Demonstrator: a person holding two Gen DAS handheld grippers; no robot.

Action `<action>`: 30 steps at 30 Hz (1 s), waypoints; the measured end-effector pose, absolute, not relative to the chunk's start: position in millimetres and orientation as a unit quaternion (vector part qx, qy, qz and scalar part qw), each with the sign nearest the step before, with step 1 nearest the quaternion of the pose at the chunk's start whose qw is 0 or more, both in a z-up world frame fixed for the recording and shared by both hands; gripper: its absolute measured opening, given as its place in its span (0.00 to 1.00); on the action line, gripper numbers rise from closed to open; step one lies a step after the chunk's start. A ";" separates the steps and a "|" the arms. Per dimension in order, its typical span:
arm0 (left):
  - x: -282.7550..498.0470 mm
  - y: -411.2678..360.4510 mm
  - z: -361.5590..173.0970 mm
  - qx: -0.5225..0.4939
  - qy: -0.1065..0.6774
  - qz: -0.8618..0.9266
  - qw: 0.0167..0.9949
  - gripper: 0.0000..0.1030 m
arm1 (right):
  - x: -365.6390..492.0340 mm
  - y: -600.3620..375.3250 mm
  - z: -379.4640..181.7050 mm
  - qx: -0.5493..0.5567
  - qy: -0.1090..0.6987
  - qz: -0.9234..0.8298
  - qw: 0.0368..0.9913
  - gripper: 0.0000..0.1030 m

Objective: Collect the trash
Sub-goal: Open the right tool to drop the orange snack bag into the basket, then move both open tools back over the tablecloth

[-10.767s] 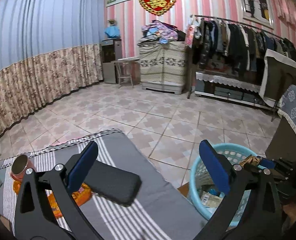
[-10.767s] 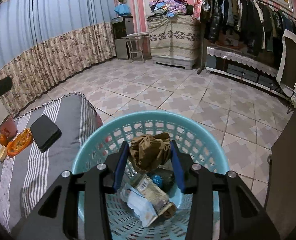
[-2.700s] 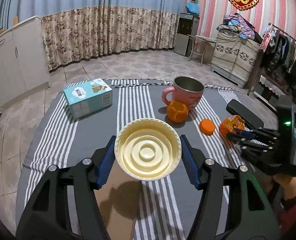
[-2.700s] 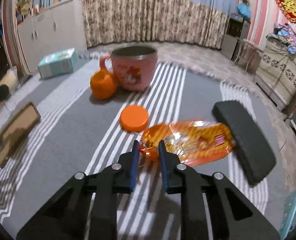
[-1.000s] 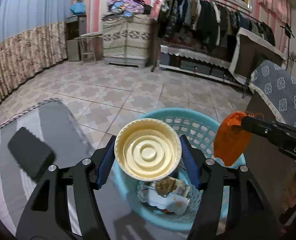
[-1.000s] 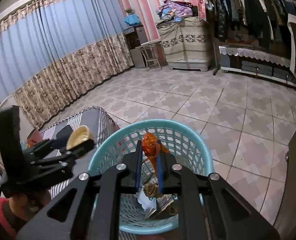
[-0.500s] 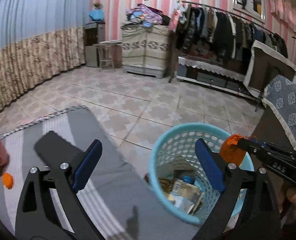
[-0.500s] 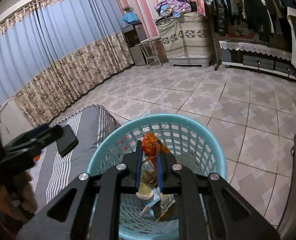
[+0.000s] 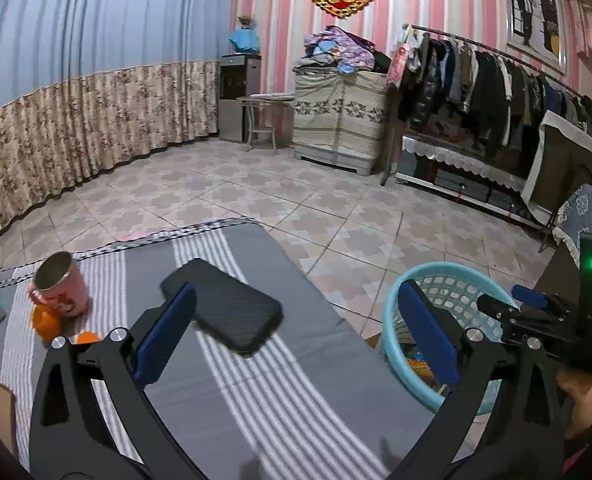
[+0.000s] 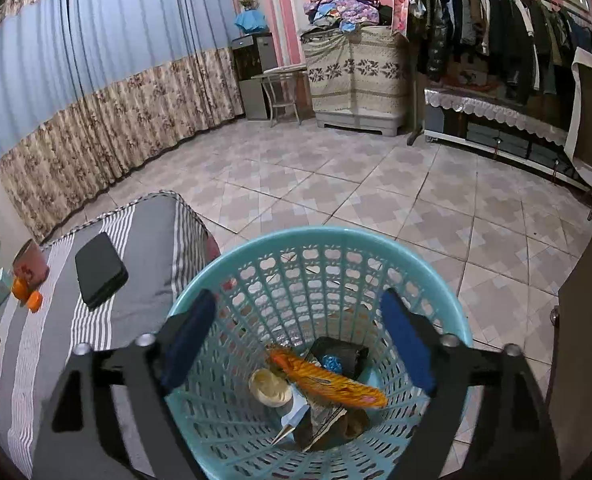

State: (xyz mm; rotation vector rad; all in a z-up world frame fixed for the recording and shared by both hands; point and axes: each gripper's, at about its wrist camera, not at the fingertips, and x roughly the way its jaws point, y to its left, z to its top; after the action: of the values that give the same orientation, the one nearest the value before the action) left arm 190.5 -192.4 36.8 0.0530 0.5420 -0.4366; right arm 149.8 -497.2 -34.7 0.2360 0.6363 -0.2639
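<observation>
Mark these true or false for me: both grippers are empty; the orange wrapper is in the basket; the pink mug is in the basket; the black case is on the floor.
1. Both grippers are empty. True: the left gripper and right gripper have just been opening, with nothing between their jaws.
2. The orange wrapper lies in the blue basket. True.
3. The pink mug is in the basket. False: it stands on the striped cloth.
4. The black case is on the floor. False: it lies on the striped cloth.
</observation>
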 end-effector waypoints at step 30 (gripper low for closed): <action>185.2 94.1 -0.4 -0.026 0.294 -0.002 0.956 0.95 | 175.3 -296.8 -10.2 0.027 0.284 -0.043 0.957 0.94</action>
State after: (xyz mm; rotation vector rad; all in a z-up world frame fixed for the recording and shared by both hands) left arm 185.2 94.1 -0.4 -0.0530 0.5960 -0.0041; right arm 175.3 -296.8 -10.2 0.0555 0.5768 -0.0862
